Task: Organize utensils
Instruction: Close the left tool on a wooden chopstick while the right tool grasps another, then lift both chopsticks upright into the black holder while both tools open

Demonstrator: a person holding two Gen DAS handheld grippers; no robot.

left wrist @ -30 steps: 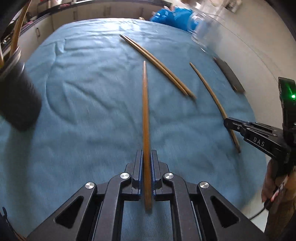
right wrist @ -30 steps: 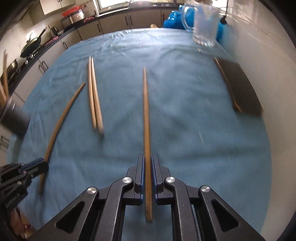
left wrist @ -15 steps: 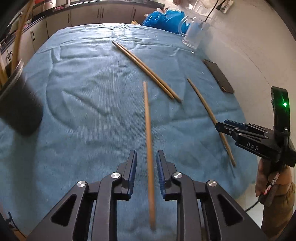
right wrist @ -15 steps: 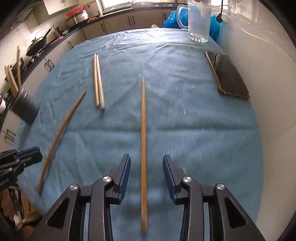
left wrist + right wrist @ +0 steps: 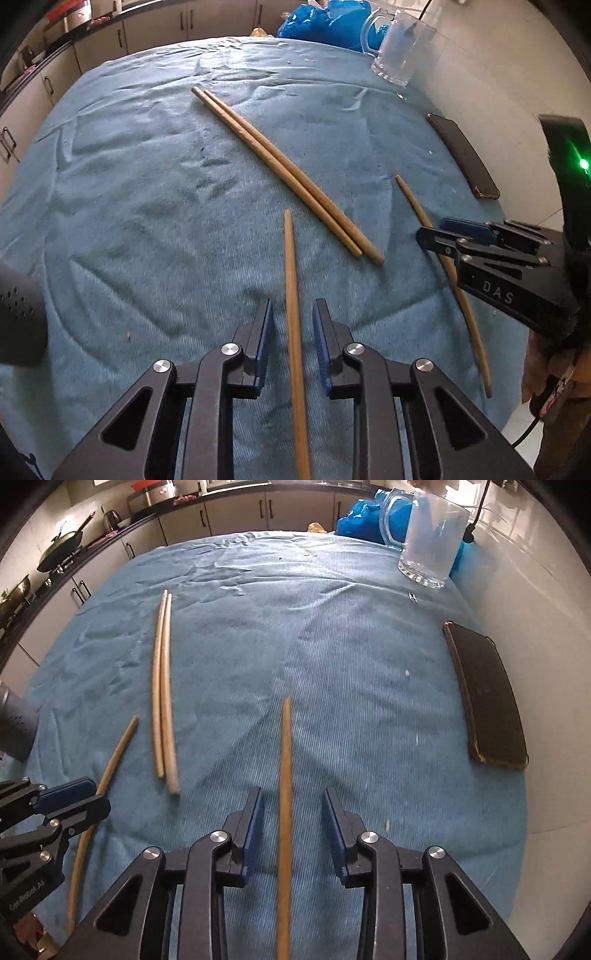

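Several wooden chopsticks lie on the blue cloth (image 5: 147, 192). My left gripper (image 5: 292, 314) is open, with one chopstick (image 5: 293, 317) lying loose between its fingers, pointing away. My right gripper (image 5: 291, 805) is open too, with another chopstick (image 5: 285, 794) loose between its fingers. A pair of chopsticks (image 5: 284, 170) lies side by side on the cloth; it also shows in the right wrist view (image 5: 162, 686). The right gripper appears at the right of the left wrist view (image 5: 454, 236), over its chopstick (image 5: 413, 199).
A glass mug (image 5: 432, 539) stands at the far right by blue bags (image 5: 365, 520). A dark phone (image 5: 487, 698) lies by the right edge near the white wall. A dark perforated utensil holder (image 5: 18, 317) stands at the left edge. Kitchen cabinets lie beyond.
Both grippers opened and let go of their chopsticks, which now lie loose between the fingers. Both grippers pulled back a little from the table.
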